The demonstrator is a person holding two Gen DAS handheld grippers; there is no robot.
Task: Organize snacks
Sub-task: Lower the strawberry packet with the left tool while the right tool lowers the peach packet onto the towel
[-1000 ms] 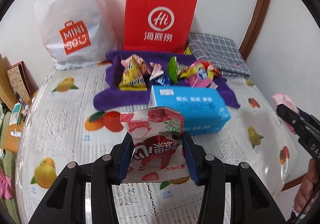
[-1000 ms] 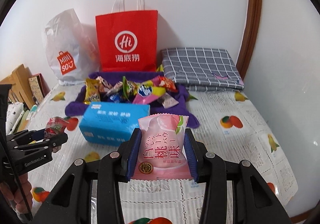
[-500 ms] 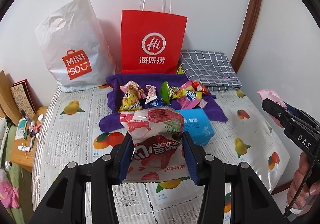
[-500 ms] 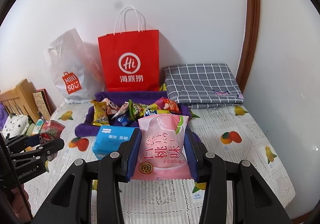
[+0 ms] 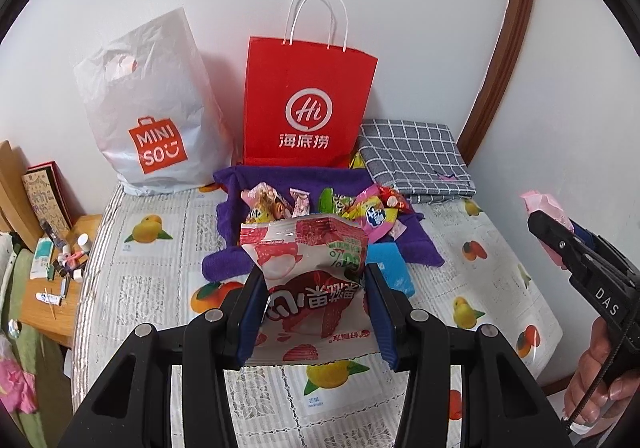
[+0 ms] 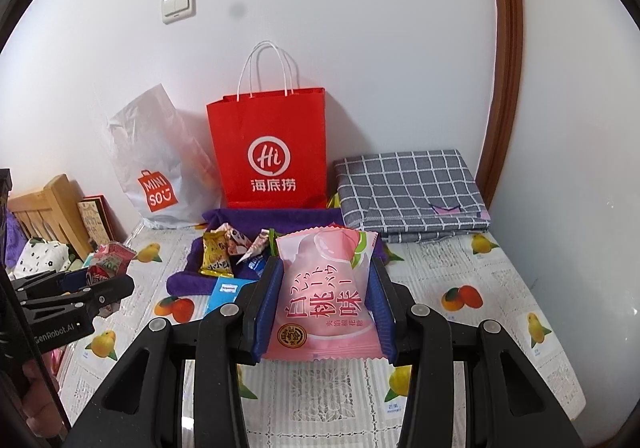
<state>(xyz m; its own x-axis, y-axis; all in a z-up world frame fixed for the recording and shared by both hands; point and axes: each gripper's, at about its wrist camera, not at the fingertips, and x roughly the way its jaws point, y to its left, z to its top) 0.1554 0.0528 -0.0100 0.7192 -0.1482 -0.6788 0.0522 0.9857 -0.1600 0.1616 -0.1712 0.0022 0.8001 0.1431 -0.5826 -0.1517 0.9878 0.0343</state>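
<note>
While a fruit-printed tablecloth point(image 5: 160, 280) is covering the surface across the lower half of both views, a white wall point(image 6: 360, 28) is filling the upper half, with a light switch point(image 6: 178, 3) at upper left and a brown door frame point(image 6: 506, 68) at right. A red and white snack packet point(image 5: 308, 288) is being clamped by the left gripper point(image 5: 314, 312) at lower centre; a pink peach packet point(image 6: 326, 292) is being clamped by the right gripper point(image 6: 324, 308). More snacks point(image 5: 360, 208) are lying on a purple towel point(image 5: 240, 260) at centre, just beside a blue box point(image 5: 390, 268). Behind the towel, a red paper bag point(image 5: 308, 100), a white plastic bag point(image 5: 148, 104) and a folded checked cloth point(image 5: 416, 160) are being propped along the wall.
</note>
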